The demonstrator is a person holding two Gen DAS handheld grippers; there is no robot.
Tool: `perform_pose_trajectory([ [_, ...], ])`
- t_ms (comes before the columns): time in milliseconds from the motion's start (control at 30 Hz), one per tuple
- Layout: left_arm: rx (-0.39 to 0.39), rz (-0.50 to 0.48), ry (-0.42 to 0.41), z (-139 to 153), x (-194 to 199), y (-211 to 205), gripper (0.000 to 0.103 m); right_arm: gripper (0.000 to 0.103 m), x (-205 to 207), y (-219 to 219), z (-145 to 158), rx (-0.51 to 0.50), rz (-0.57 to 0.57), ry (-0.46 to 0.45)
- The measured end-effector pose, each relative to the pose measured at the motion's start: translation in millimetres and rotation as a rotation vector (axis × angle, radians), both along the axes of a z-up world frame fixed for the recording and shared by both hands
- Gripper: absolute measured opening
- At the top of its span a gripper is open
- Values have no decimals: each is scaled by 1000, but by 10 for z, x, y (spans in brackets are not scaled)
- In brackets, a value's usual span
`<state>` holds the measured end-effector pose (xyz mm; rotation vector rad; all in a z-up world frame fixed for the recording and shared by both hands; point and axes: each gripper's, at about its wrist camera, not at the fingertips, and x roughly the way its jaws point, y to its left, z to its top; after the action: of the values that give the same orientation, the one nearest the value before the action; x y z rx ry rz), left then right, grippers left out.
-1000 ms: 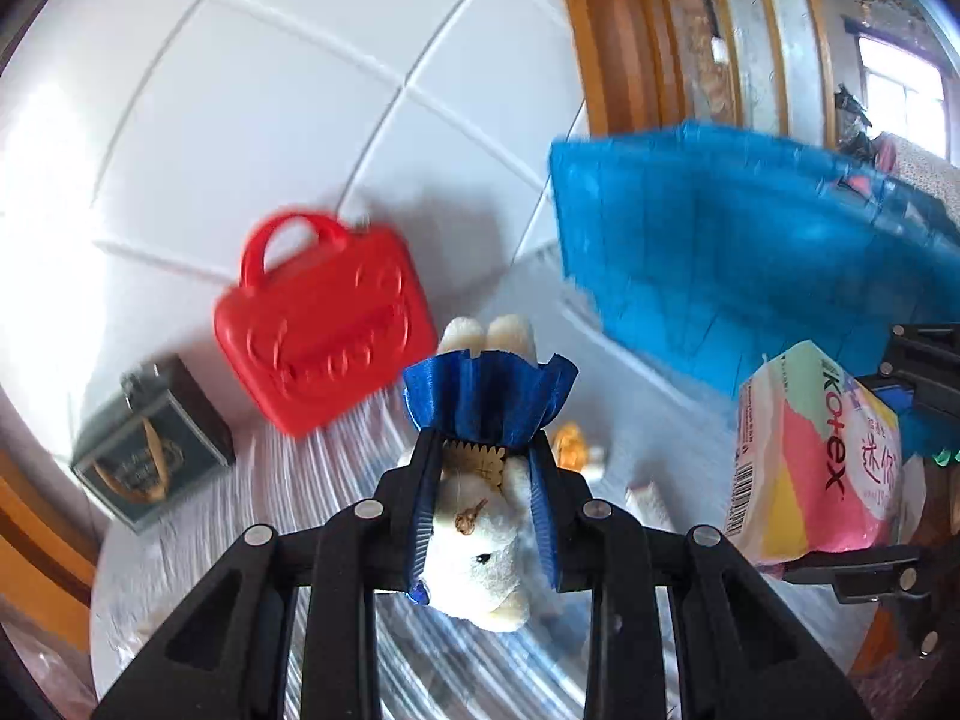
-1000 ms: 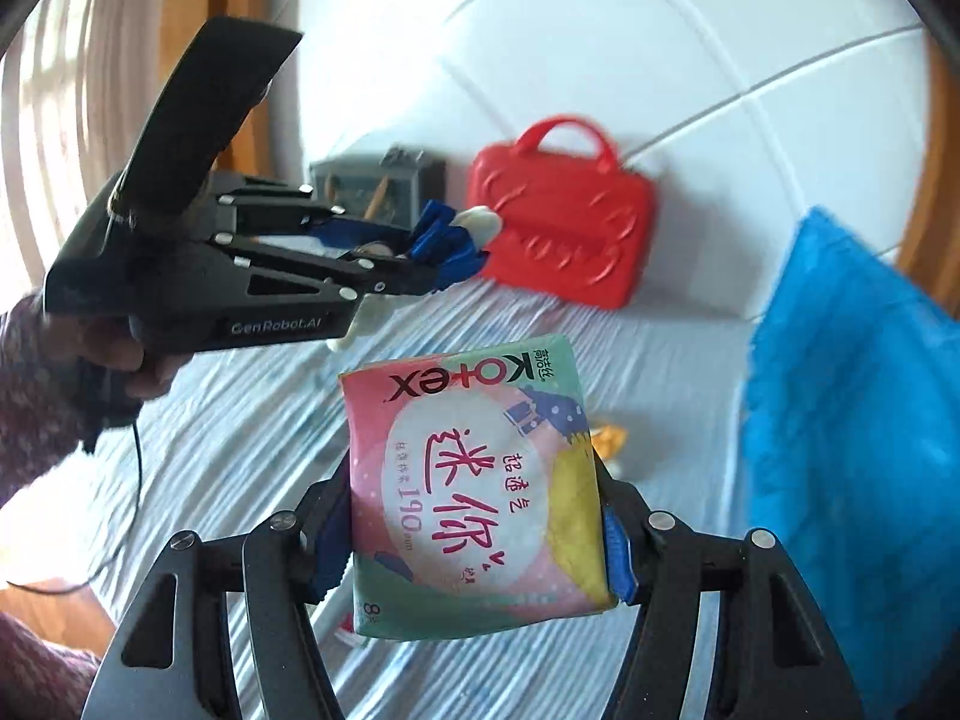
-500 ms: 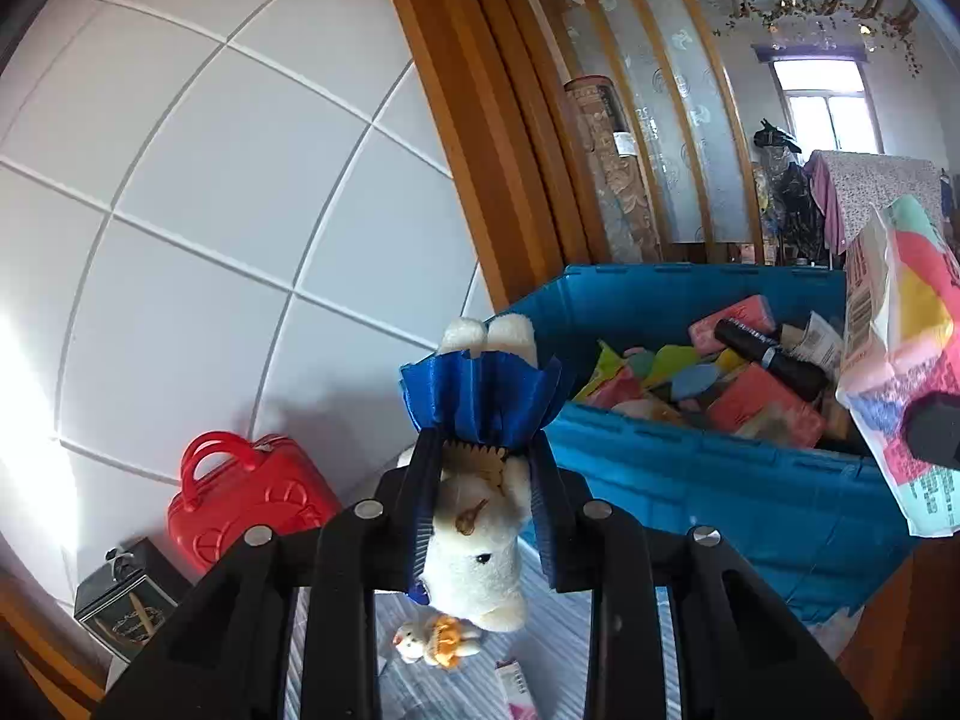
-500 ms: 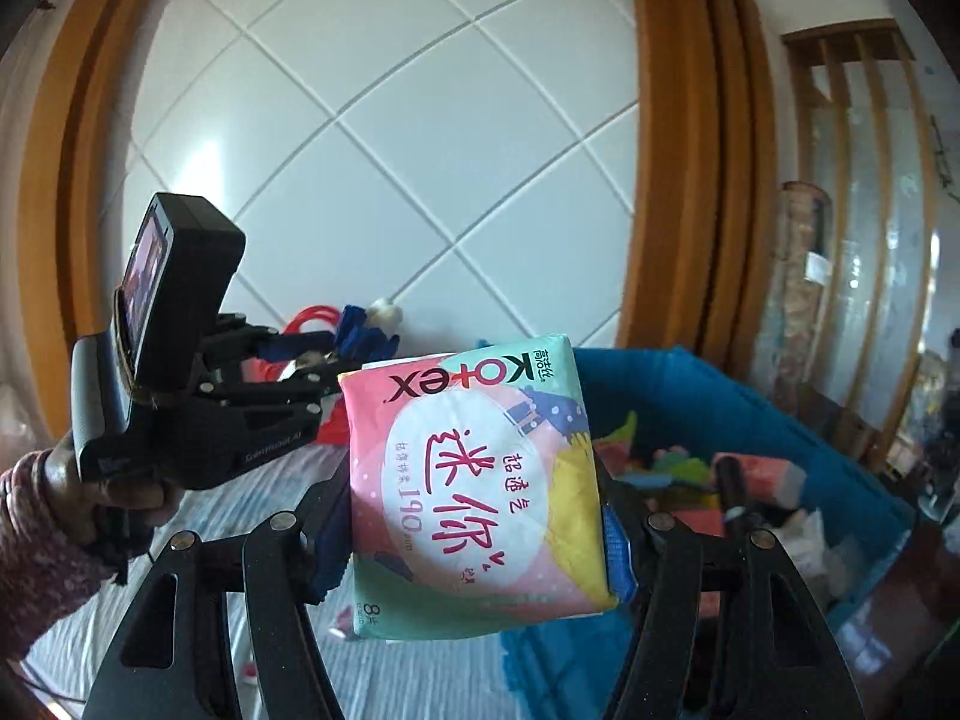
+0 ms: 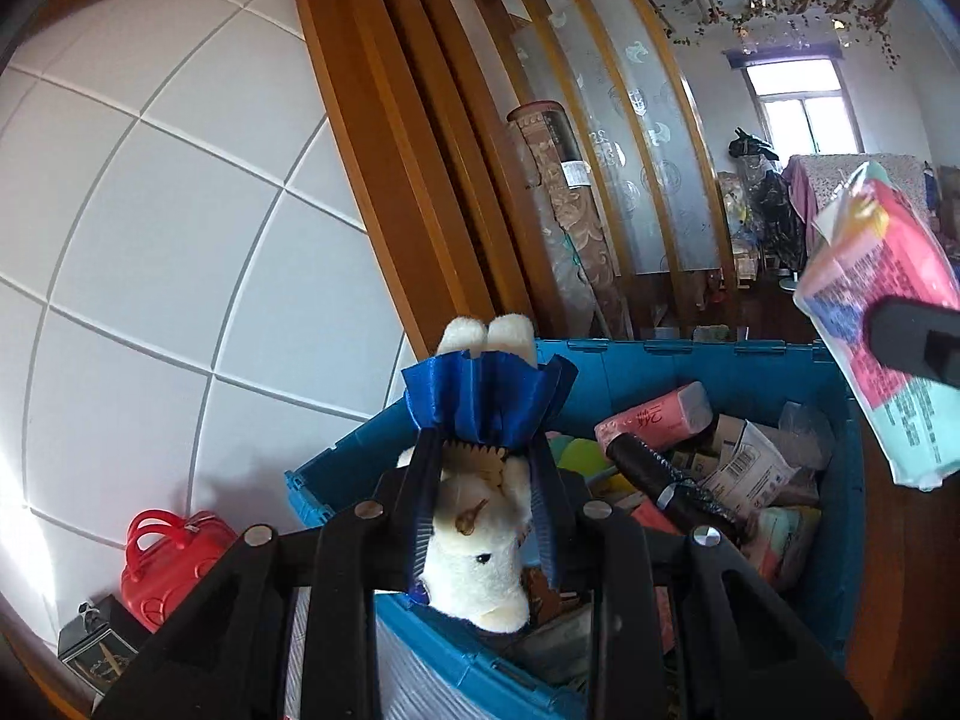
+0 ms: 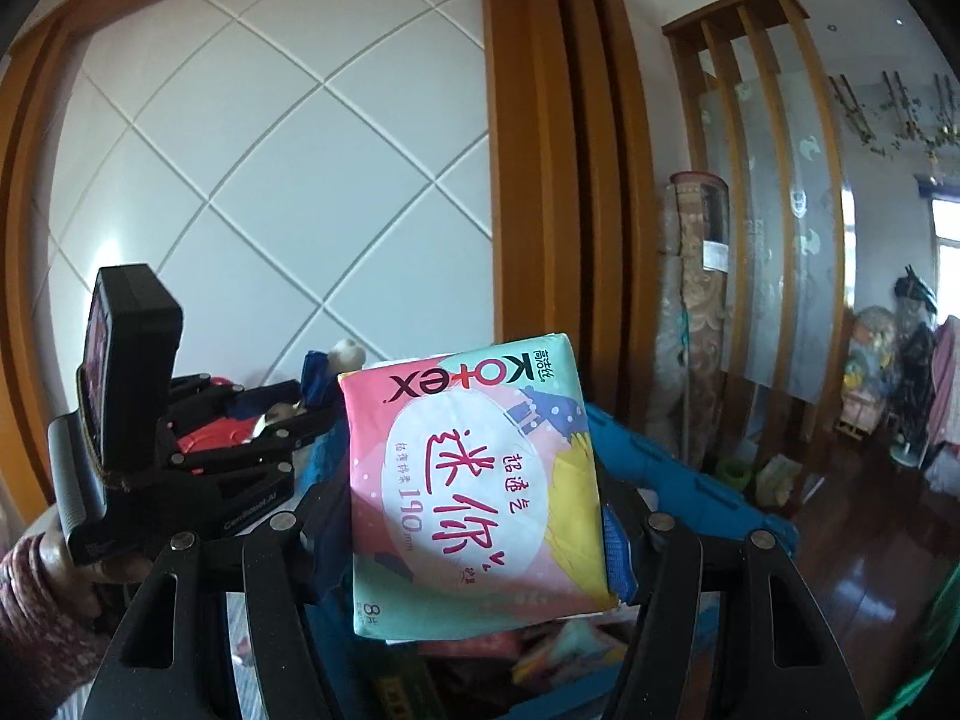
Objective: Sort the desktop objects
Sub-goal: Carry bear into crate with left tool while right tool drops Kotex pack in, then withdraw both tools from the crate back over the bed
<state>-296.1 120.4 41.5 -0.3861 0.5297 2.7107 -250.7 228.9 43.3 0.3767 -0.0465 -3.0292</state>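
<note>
While the left gripper [image 5: 483, 504] squeezed the soft white toy unicorn in a blue dress [image 5: 480, 516] and the right gripper [image 6: 474, 516] squeezed the pink plastic pad packet [image 6: 474, 480], both hung over the blue plastic bin [image 5: 690, 360] just past their fingers. Next, I think, came letting go.

Both wrist cameras look forward along their fingers, slightly downward, close above the blue bin [image 5: 660, 372]; both views share it.

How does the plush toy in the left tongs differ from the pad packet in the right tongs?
The plush toy is soft, cream and hangs head down; the pad packet is flat, printed pink and stands upright. The toy needs a narrow grip, the packet a wide one. Both are clamped above the blue bin.
</note>
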Motion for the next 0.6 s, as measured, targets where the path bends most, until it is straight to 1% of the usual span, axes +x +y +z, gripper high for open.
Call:
perform_pose_trajectory([
  [67,-8,11,-6,-9,-52,146,28,65,-198,209,45,-15,-5,-13],
  [167,-15,30,-16,-18,-143,315,28,65,-390,443,22,-47,13,-41],
  [233,-20,45,-21,-20,-208,384,29,65,-578,572,5,-54,14,-51],
  [267,-23,59,-24,-25,-243,412,32,65,-658,618,2,-70,19,-58],
  [333,-26,91,-29,-18,-314,459,43,66,-820,685,-10,-93,34,-75],
  [367,-24,103,-33,-9,-347,480,54,67,-903,692,5,-91,23,-76],
  [400,-19,117,-35,5,-374,486,74,69,-971,697,23,-85,6,-71],
  [433,-10,138,-29,29,-389,488,83,70,-1003,679,20,-79,-3,-70],
  [467,-1,155,-16,52,-390,486,101,70,-1047,682,37,-76,-10,-68],
  [500,9,169,2,71,-387,481,103,72,-1062,697,52,-83,-20,-59],
  [533,13,179,13,92,-379,476,103,73,-1060,722,67,-96,-19,-50],
  [600,14,189,7,112,-391,475,103,73,-1044,796,112,-120,-7,-33],
])
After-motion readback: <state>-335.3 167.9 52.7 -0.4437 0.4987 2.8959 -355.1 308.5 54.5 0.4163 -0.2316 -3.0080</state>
